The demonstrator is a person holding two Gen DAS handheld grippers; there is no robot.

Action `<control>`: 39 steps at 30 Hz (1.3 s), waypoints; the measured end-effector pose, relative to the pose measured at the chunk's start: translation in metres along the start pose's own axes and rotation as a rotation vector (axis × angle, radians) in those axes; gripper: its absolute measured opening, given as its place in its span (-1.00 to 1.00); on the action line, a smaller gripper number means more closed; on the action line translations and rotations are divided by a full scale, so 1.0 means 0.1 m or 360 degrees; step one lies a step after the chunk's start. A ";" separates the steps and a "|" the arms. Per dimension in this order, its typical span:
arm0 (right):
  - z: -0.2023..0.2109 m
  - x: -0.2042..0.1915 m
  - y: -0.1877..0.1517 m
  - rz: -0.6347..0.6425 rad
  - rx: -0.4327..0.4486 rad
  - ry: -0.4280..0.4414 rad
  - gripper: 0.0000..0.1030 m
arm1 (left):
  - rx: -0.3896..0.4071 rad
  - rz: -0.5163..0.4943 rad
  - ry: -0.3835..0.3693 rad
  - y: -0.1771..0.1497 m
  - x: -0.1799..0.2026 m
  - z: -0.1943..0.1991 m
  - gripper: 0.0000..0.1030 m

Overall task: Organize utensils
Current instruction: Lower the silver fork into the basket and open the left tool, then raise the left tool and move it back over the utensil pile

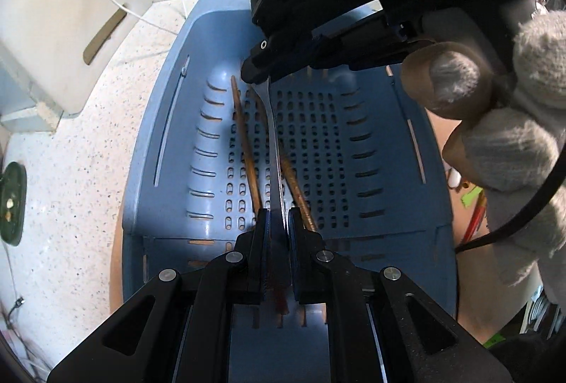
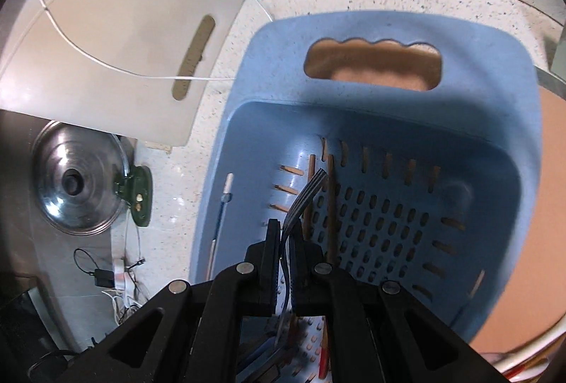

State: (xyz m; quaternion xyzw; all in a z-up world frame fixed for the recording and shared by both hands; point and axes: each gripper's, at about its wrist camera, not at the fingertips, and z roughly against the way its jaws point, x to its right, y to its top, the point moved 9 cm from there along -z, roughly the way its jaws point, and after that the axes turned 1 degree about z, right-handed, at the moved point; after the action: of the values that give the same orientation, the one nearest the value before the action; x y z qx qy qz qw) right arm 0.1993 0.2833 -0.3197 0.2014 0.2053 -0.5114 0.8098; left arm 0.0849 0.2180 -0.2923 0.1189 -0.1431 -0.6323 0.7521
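A blue slotted basket (image 1: 382,142) holds two brown chopsticks (image 1: 246,142) and a metal fork (image 1: 274,135). My left gripper (image 1: 277,224) is shut on the fork's handle end, low over the basket floor. My right gripper (image 1: 260,73) is shut on the fork's other end at the far side. In the right wrist view the right gripper (image 2: 284,234) pinches the fork (image 2: 307,193) just behind its tines, which point toward the basket (image 2: 389,121) wall. The chopsticks (image 2: 330,206) lie beside it.
A white cutting board (image 1: 67,25) and a white cord (image 2: 106,63) lie left of the basket on the speckled counter (image 1: 81,178). A steel pot lid (image 2: 76,183) and a green object (image 2: 139,197) sit at far left. A gloved hand (image 1: 513,121) is at right.
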 end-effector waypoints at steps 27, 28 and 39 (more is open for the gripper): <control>-0.08 0.03 0.06 0.0102 -0.0035 -0.0084 -0.75 | -0.0078 0.0022 -0.0013 0.09 -0.18 -0.24 -0.84; -0.06 0.03 0.06 0.0101 -0.0032 -0.0081 -0.74 | -0.0074 0.0022 -0.0009 0.07 -0.18 -0.24 -0.84; 0.41 0.05 -0.01 0.0158 0.0078 -0.0060 -0.63 | 0.0024 0.0035 0.0019 0.06 -0.24 0.10 -0.84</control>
State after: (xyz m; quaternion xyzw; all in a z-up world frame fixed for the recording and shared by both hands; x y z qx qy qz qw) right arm 0.2059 0.2574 -0.2879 0.2215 0.1673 -0.4792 0.8327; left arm 0.0830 0.2430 -0.2820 0.1269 -0.1446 -0.6220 0.7590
